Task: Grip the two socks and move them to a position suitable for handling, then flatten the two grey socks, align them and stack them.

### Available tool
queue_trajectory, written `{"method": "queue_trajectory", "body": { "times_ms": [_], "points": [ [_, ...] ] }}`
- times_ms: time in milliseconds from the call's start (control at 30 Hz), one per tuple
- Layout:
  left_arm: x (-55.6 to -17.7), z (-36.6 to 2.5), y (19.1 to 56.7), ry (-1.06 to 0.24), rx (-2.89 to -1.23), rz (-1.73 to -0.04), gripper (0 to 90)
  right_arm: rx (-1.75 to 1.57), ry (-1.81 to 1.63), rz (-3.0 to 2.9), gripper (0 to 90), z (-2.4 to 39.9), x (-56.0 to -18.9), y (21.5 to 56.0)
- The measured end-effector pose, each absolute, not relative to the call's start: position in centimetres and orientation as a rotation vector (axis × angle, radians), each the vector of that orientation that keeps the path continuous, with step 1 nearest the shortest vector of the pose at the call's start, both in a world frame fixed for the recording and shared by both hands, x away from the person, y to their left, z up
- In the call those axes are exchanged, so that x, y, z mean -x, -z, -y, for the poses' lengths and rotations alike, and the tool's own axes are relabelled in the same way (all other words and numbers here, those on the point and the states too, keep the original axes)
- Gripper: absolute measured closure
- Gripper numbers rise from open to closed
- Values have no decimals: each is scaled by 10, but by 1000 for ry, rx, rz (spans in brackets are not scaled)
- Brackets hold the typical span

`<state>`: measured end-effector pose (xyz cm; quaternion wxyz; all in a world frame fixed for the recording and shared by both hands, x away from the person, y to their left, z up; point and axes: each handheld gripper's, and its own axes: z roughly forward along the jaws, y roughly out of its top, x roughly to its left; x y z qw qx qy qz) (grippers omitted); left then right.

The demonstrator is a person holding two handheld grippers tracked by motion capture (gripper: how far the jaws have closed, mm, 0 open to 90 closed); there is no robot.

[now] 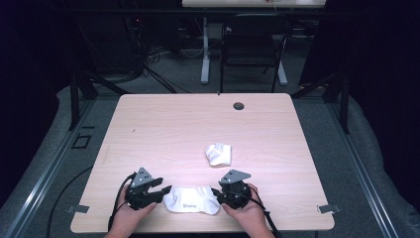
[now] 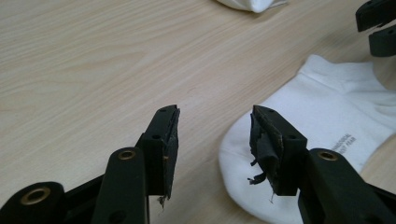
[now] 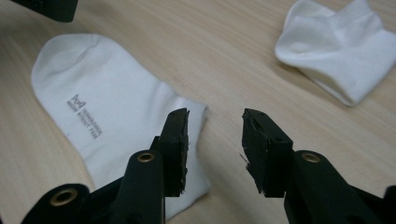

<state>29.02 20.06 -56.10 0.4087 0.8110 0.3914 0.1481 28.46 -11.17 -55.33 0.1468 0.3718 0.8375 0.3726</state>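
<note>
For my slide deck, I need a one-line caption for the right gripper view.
Open right gripper poised over the cuff end of a flat white sock, with a crumpled sock beyond on the wooden table.

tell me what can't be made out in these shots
- Print on the flat sock: too small in the high view, blurred in both gripper views.
- Crumpled sock: cut off by the top edge in the left gripper view.
- Right gripper: cut off by the right edge in that same view.

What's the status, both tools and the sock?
Left tool open, right tool open, nothing gripped. Flat sock lies between them. Folded sock farther back, clear.
</note>
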Motion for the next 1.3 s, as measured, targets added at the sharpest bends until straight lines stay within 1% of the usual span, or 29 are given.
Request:
{"method": "queue_trajectory", "body": {
  "times_ms": [233, 333, 367, 433, 467, 567, 867, 1000, 1133, 1300],
  "points": [
    [-295, -206, 561, -384, -2029, -1016, 520, -1121, -1053, -2338, 588, 115, -307, 541],
    [-296, -206, 561, -384, -2024, -1019, 519, -1135, -1040, -2302, 553, 116, -317, 536],
    [-296, -206, 561, -383, -2023, -1020, 516, -1134, -1034, -2288, 553, 115, -320, 535],
    [-296, -206, 561, -383, -2020, -1020, 513, -1141, -1034, -2269, 568, 114, -326, 533],
    [-295, -205, 561, -382, -2018, -1019, 511, -1133, -1011, -2273, 597, 114, -330, 530],
    [-295, -205, 561, -381, -2023, -1009, 507, -1142, -999, -2276, 641, 113, -341, 526],
    [-296, -206, 562, -369, -2016, -1006, 499, -1192, -950, -2251, 655, 115, -372, 520],
    [-297, -206, 562, -367, -2014, -1007, 498, -1260, -966, -2253, 650, 113, -385, 523],
    [-296, -205, 562, -362, -2016, -1005, 497, -1279, -987, -2260, 642, 103, -391, 532],
    [-296, -205, 563, -367, -2018, -1005, 496, -1269, -975, -2286, 594, 85, -395, 542]
  ]
}}
